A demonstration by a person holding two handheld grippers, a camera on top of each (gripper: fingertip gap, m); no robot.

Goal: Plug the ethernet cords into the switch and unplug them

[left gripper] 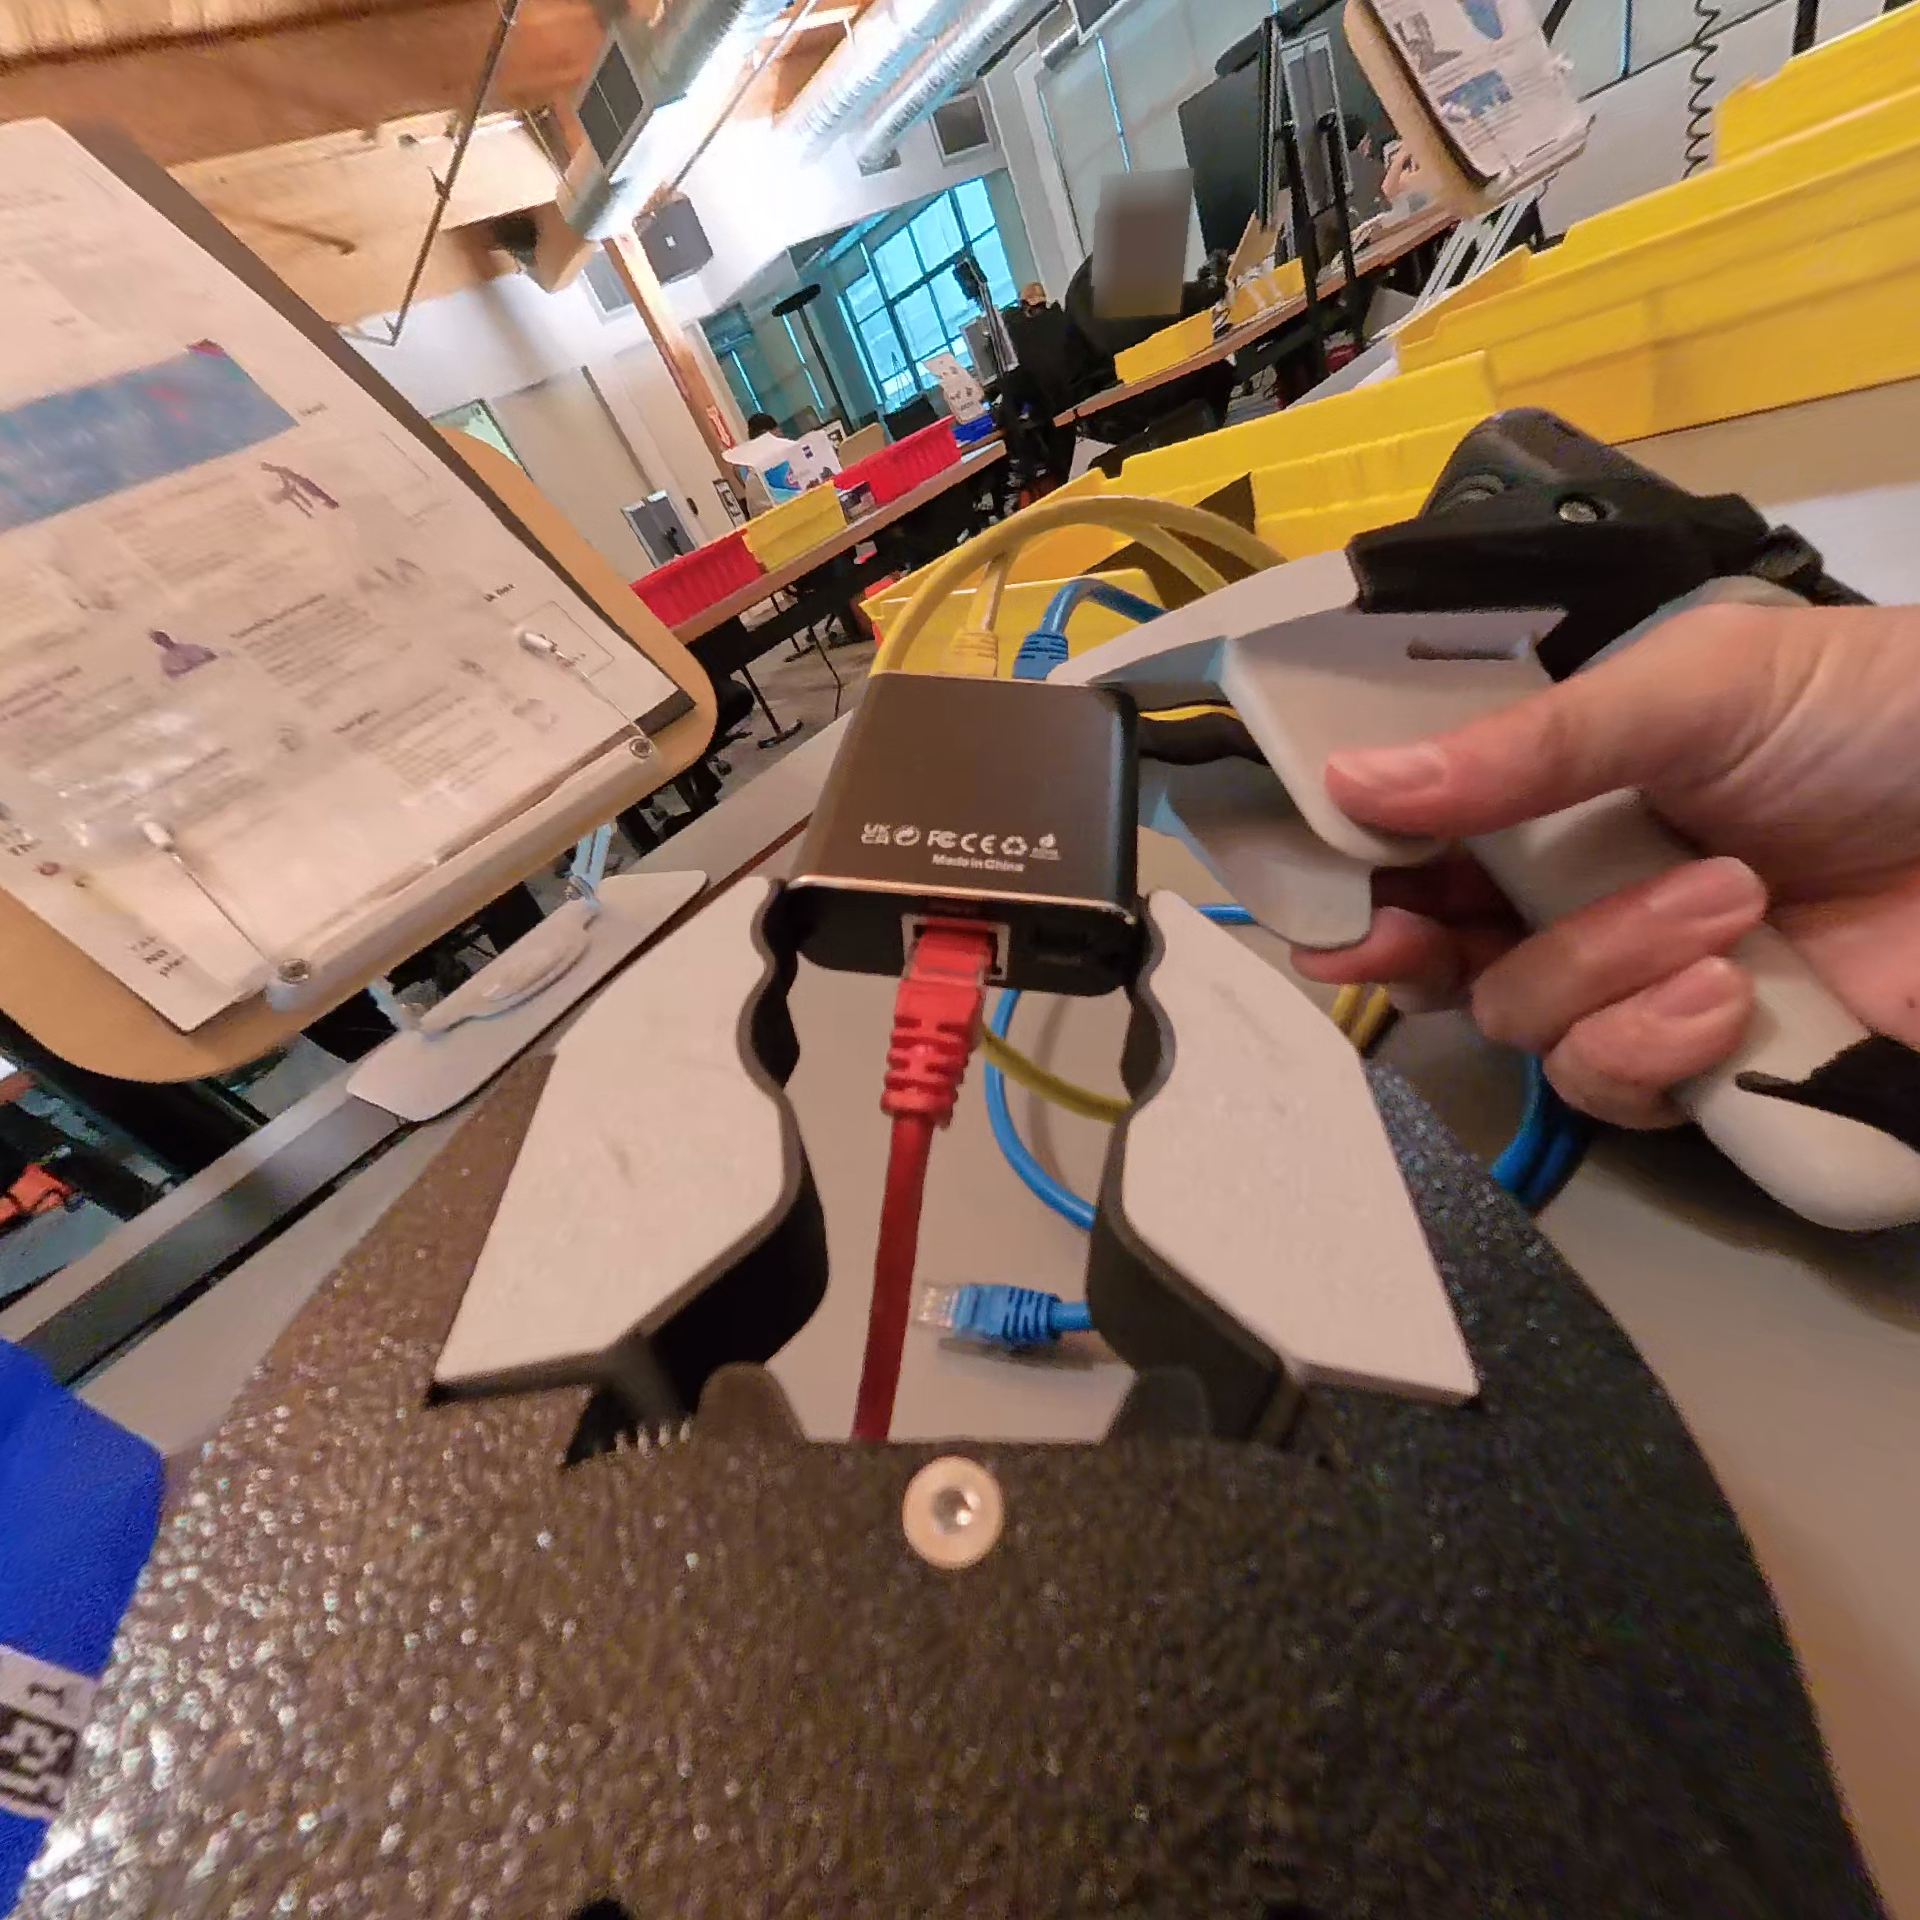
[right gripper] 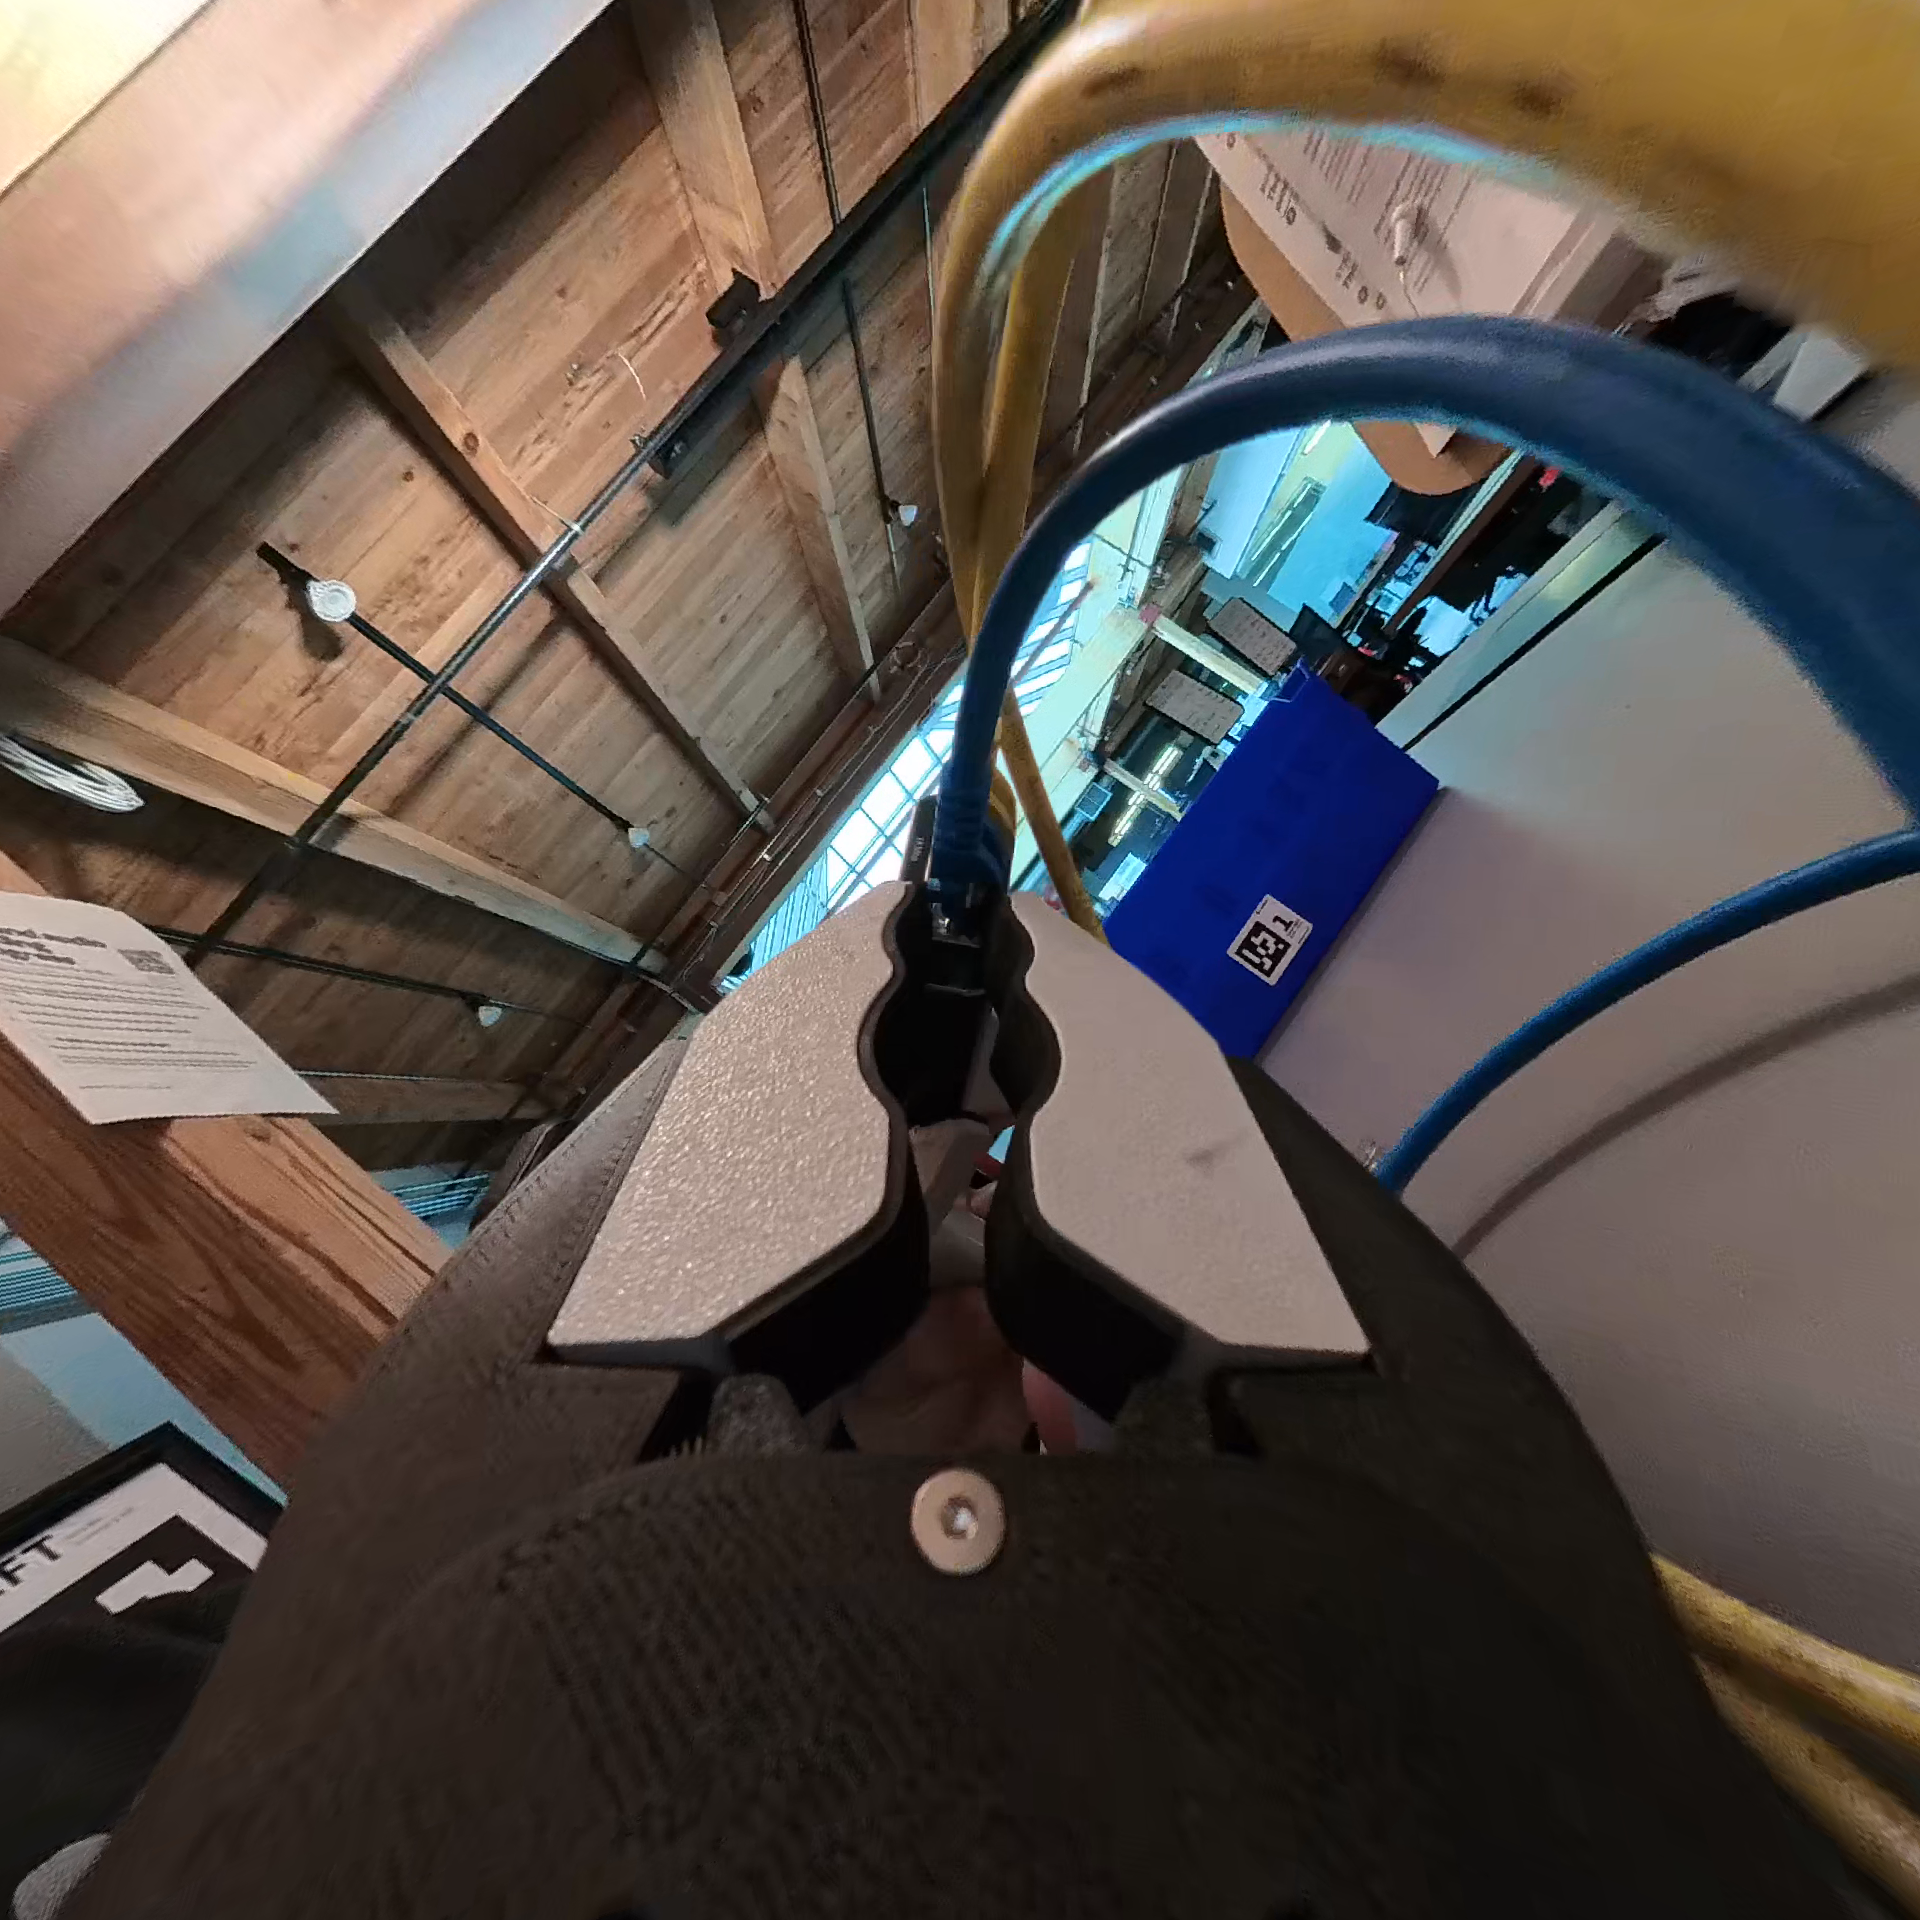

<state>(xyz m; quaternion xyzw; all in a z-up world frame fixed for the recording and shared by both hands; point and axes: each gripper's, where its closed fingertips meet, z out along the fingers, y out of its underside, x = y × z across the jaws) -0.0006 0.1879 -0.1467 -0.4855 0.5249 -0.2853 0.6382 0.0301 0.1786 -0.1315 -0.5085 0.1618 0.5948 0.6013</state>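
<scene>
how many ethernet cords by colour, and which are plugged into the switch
red cord: 1, plugged into the near end of the switch
blue cord: 1, one end plugged into the far end, other plug loose on the table
yellow cord: 1, plugged into the far end
total: 3 cords

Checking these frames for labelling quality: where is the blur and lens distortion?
Left wrist view: switch and red plug sharp; the document stand and room behind smear and bow outward. Right wrist view: yellow cord blurred, blue cord bowed by the lens; ceiling beams sharp.
</scene>
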